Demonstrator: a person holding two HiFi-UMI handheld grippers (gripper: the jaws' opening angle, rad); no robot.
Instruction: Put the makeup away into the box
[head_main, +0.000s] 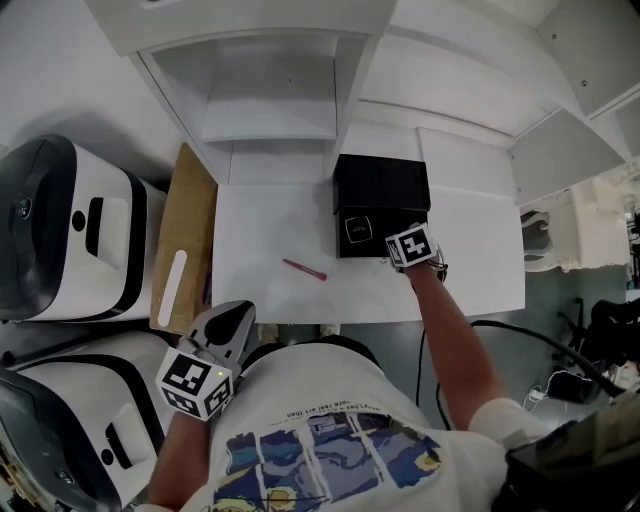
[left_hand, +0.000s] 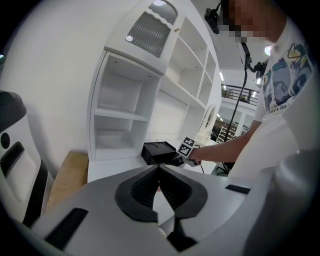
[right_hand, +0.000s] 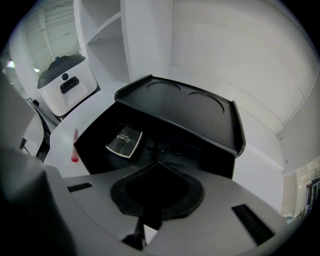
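A black box (head_main: 380, 185) stands open at the back middle of the white desk (head_main: 470, 270), its lid (right_hand: 185, 107) raised behind it. A black compact (right_hand: 125, 141) lies inside, also visible as the compact (head_main: 358, 228) from above. My right gripper (head_main: 405, 256) points steeply down at the box's front right corner; in its own view the right gripper (right_hand: 160, 161) is shut above the dark interior, and I make out nothing between the jaws. A pink makeup pencil (head_main: 304, 269) lies on the desk left of the box. My left gripper (head_main: 230, 320) hangs shut and empty near the desk's front edge.
A white shelf unit (head_main: 270, 100) rises behind the desk. A wooden board (head_main: 185, 235) leans along the desk's left side, beside two white and black machines (head_main: 70, 230). A black cable (head_main: 520, 335) runs on the floor at the right.
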